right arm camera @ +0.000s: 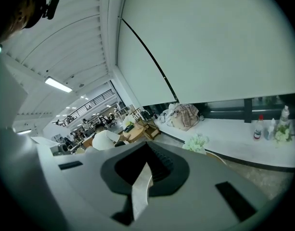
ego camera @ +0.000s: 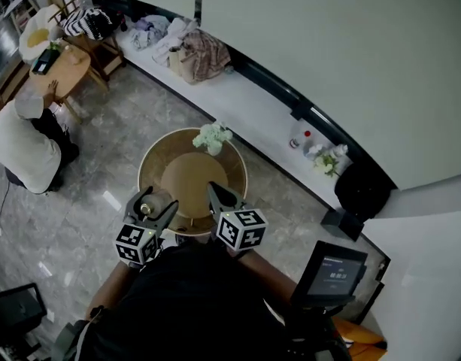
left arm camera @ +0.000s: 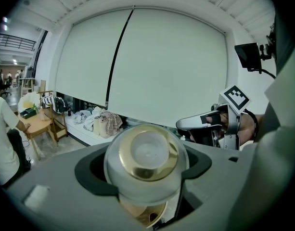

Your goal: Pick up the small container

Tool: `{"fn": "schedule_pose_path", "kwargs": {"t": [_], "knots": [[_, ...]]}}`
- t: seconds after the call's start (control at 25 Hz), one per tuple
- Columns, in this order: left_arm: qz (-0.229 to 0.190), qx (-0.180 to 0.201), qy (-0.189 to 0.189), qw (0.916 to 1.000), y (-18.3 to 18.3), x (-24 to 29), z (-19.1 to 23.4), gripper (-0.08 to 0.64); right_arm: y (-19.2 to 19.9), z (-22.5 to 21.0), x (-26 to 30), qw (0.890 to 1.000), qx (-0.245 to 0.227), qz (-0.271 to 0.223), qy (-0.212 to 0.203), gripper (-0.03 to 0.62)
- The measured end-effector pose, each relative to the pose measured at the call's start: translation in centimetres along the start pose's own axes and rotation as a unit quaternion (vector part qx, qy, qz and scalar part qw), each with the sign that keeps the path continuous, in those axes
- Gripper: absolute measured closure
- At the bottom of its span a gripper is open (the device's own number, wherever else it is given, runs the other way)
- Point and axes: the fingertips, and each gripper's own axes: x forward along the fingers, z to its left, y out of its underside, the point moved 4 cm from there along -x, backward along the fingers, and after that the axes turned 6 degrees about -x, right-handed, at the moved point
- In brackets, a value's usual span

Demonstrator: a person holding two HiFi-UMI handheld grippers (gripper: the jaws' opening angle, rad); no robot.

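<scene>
We hold the left gripper point(ego camera: 150, 210) at the near left rim of the round brown wooden table point(ego camera: 186, 173). Its jaws are closed on the small clear container with a gold-coloured ring round its top point(left arm camera: 146, 154). In the left gripper view that ringed top faces the camera and fills the gap between the two grey jaws, with a sliver of the table's brown wood showing beneath it. From the head view we cannot tell whether the container touches the table or hangs above it.

The right gripper point(ego camera: 218, 196) sits at the table's near edge, just right of the left one. Its jaws are together with nothing between them.

A bunch of white flowers point(ego camera: 213, 138) stands at the table's far edge. Beyond the table runs a long white ledge point(ego camera: 245, 100) with bags and clothing heaped on it. Well to the left of the table a person in a white shirt point(ego camera: 21, 147) sits. A black screen point(ego camera: 334, 268) stands to the table's near right.
</scene>
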Motion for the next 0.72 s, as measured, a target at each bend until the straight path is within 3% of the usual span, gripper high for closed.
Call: {"fn": "schedule_pose_path", "kwargs": {"t": [0.28,0.72], "knots": [[0.007,-0.003,0.002,1.0,-0.4,0.7,-0.2,0.222,-1.1,-0.8,-0.5,1.0,0.002,-0.007,0.009,0.586],[0.024,-0.018,0.0,0.9995,1.2,1.7,-0.2,0.222,0.5,-1.9,-0.1,1.0,0.009,0.011,0.005,0.586]]}}
